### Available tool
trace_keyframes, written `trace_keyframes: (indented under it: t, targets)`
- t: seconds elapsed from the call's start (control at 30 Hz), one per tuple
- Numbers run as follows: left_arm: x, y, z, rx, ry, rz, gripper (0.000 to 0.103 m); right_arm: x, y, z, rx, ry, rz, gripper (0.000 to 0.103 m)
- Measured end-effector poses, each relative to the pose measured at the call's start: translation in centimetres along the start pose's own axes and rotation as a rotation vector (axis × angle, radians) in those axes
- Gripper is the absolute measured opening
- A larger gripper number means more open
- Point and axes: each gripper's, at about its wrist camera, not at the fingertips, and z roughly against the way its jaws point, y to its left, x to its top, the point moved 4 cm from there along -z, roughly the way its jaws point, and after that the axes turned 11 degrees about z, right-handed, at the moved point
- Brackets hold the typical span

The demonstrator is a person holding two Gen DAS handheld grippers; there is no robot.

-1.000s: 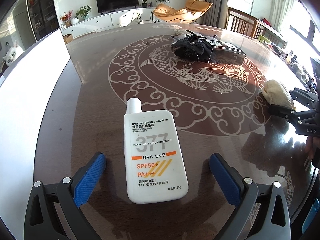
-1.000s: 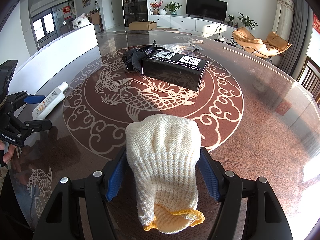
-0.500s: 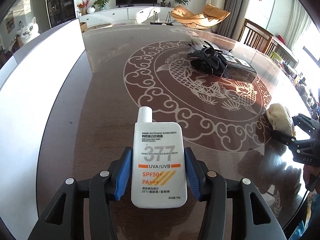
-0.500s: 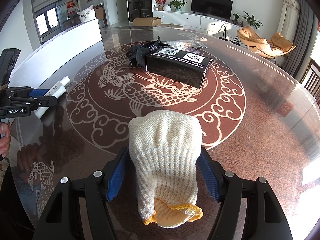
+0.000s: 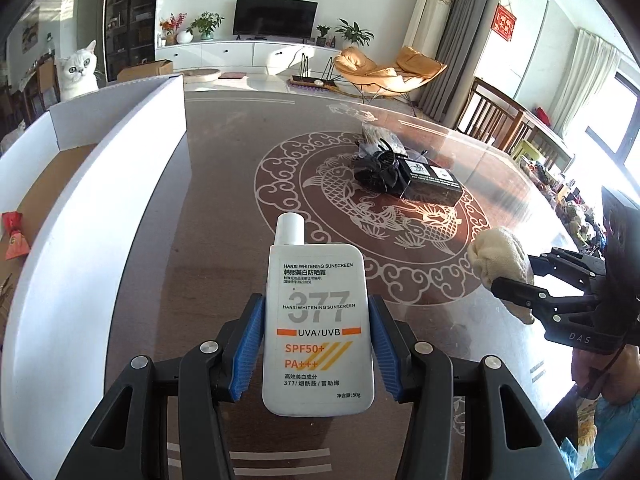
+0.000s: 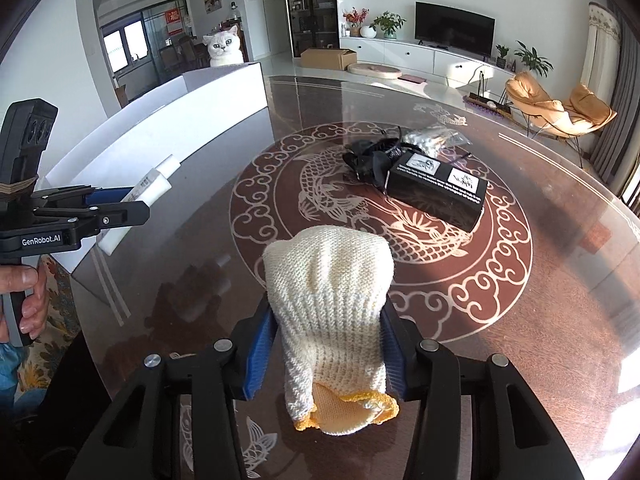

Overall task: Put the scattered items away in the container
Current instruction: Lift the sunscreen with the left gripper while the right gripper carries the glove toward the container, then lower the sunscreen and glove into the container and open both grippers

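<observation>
the round brown bench (image 5: 224,240), glossy with a pale fish-and-cloud medallion at its middle, carries everything. along its left edge stands the long white container (image 5: 120,184), open at the top, its brown floor showing with a small red packet (image 5: 14,236) lying inside. near the far side of the medallion sits a black box (image 6: 438,192) with white labels, and touching its left end a tangle of black straps (image 6: 368,158); just behind these lies a clear bag of pale contents (image 6: 434,138). a white cat (image 6: 222,46) looks over the far end of the container.

the left tool (image 5: 316,348) pinches a white sunscreen bottle (image 5: 318,328) by its flat sides, blue pads tight against it, cap pointing away and the bottle lifted off the bench, just to the right of the container's wall. the right tool (image 6: 330,354) is closing on a cream knitted glove (image 6: 332,304) with a yellow cuff; the glove is between its blue pads, squeezed narrow at the sides, raised above the bench near the medallion's near rim. in the right wrist view a hand (image 6: 28,296) grips the left tool's handle at the left edge.
</observation>
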Motion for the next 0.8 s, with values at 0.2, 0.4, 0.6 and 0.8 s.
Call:
trace_keyframes:
  t: [0.2, 0.4, 0.6, 0.8]
  targets:
    - [5.0, 4.1, 7.1, 0.049, -0.119, 0.034, 0.051, 10.4, 3.5, 2.7, 0.082, -0.154, 0.050, 0.048]
    - [9.3, 9.6, 13.3, 0.146, -0.217, 0.074, 0.051, 20.7, 8.2, 5.0, 0.170, -0.296, 0.094, 0.048]
    - [13.0, 13.3, 19.0, 0.196, -0.314, 0.103, 0.051, 28.7, 12.8, 6.7, 0.228, -0.402, 0.143, 0.048]
    - [14.7, 15.9, 20.0, 0.216, -0.335, 0.122, 0.051, 32.7, 16.9, 4.2, 0.287, -0.383, 0.163, 0.048]
